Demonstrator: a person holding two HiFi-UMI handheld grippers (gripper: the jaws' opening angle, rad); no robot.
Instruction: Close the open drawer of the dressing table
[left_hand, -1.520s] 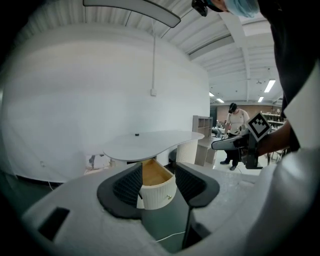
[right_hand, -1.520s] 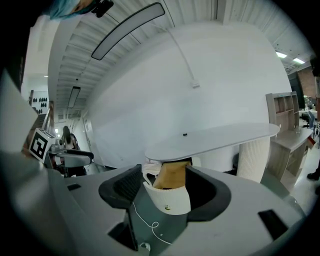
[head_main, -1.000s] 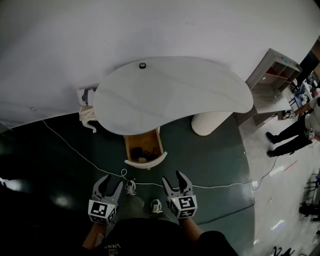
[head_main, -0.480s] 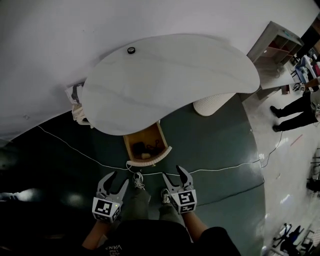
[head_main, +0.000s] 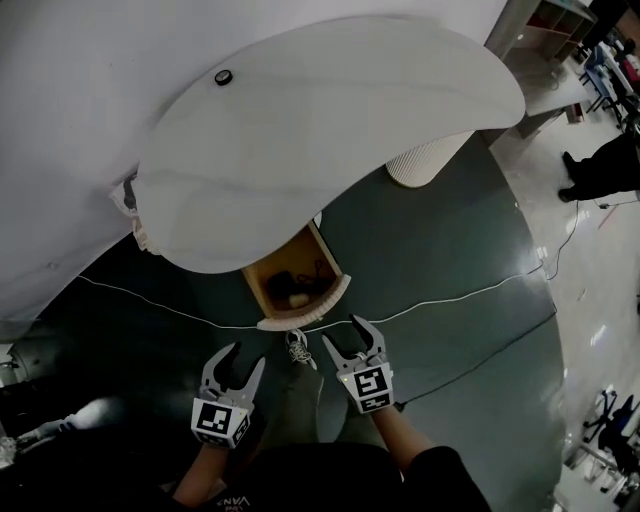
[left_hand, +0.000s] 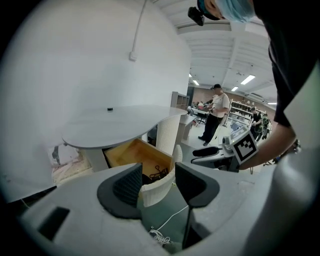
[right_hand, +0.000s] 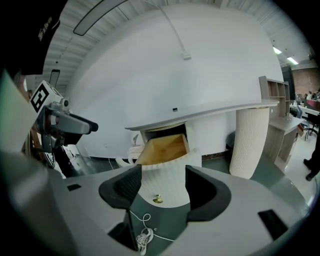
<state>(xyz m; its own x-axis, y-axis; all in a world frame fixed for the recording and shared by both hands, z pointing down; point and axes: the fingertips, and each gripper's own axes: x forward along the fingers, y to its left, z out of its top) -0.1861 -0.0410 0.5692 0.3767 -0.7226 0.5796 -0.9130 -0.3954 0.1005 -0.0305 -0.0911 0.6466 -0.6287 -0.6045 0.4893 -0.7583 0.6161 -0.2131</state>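
Note:
The white dressing table (head_main: 330, 130) stands against the wall, and its wooden drawer (head_main: 292, 280) is pulled out below the front edge. The drawer's curved white ribbed front (head_main: 308, 311) faces me and holds a few dark items inside. My left gripper (head_main: 238, 358) is open just short of the drawer front, to its left. My right gripper (head_main: 350, 335) is open close by the front's right end. In the right gripper view the drawer front (right_hand: 165, 182) with its brass knob (right_hand: 157, 199) shows between the open jaws. The left gripper view shows the drawer (left_hand: 137, 157) from the side.
A white ribbed pedestal leg (head_main: 425, 160) carries the table's right end. A white cable (head_main: 450, 295) runs across the dark floor, past my shoes (head_main: 298, 348). A small black object (head_main: 222, 77) lies on the tabletop. A person (head_main: 605, 165) stands far right near shelving (head_main: 550, 30).
I have stepped closer to the table, so the drawer now lies nearer both grippers. Both grippers stay open and have moved forward toward the drawer front.

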